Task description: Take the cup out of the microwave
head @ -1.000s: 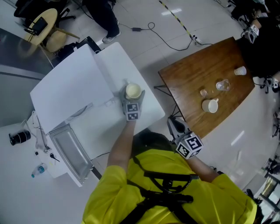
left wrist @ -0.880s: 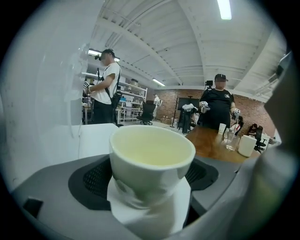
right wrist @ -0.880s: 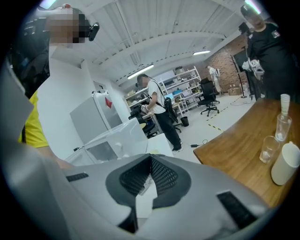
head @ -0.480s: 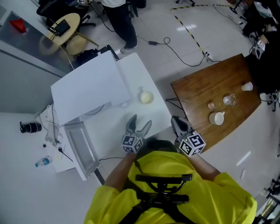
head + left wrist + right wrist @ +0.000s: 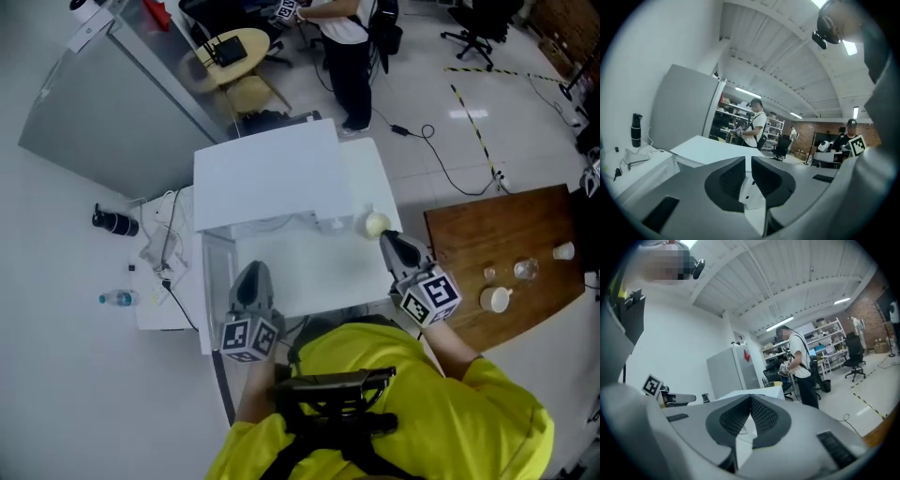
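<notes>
In the head view the pale yellow cup (image 5: pixel 376 223) stands on the white table (image 5: pixel 309 272), just off the front right corner of the white microwave (image 5: pixel 267 173). The microwave's door (image 5: pixel 214 281) hangs open at the left. My left gripper (image 5: pixel 251 272) is held close to my body at the table's near left, far from the cup; its jaws are closing and nothing is between them. My right gripper (image 5: pixel 390 238) is shut and empty, its tip just below and right of the cup, apart from it. Both gripper views look level across the room past bare jaws: left gripper (image 5: pixel 748 159), right gripper (image 5: pixel 750 398).
A wooden table (image 5: pixel 469 244) at the right carries a white mug (image 5: pixel 495 299) and small glasses. A side surface at the left holds a black bottle (image 5: pixel 114 221), cables and a water bottle (image 5: pixel 117 298). A person (image 5: pixel 347 37) stands behind the microwave near a round yellow table (image 5: pixel 225 45).
My left gripper was at the cup a second ago, then came away open and drew back towards me; its jaws have since come together. Both grippers rose. The cup stayed on the table.
</notes>
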`<state>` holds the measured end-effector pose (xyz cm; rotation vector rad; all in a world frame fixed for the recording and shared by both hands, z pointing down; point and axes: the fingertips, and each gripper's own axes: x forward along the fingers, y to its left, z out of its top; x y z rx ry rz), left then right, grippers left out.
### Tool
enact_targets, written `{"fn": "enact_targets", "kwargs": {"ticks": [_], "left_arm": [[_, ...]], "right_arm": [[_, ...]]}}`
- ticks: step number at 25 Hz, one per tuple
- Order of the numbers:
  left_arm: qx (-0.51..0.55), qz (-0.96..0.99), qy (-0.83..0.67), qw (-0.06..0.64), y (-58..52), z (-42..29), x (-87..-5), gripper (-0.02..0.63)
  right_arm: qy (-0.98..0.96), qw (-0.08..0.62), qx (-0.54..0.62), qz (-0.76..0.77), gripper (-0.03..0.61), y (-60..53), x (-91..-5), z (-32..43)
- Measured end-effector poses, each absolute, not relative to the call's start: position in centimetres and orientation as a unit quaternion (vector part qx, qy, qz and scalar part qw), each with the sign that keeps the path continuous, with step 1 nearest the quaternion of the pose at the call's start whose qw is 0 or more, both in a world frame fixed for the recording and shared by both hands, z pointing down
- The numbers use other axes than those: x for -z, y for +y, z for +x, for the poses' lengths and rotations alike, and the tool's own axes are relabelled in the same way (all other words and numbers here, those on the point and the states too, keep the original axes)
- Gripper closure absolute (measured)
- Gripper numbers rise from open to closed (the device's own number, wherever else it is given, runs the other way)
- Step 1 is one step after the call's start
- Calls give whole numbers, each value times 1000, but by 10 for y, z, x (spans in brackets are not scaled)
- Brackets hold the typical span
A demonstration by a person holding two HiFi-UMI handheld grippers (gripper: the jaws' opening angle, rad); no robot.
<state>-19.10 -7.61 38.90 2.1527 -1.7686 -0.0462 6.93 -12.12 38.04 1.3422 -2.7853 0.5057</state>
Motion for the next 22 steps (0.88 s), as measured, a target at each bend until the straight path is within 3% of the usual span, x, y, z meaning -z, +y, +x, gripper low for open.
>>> {"fn": "enact_targets", "kwargs": {"ticks": [6, 22], "left_arm": [[52, 758, -628, 168, -44, -229, -338, 578], [13, 752, -637, 173, -21, -284, -336, 578]], "right_arm": [[-909, -14, -136, 394, 574, -124, -343, 23], [-907, -6, -145, 396, 574, -92, -336, -22]]}}
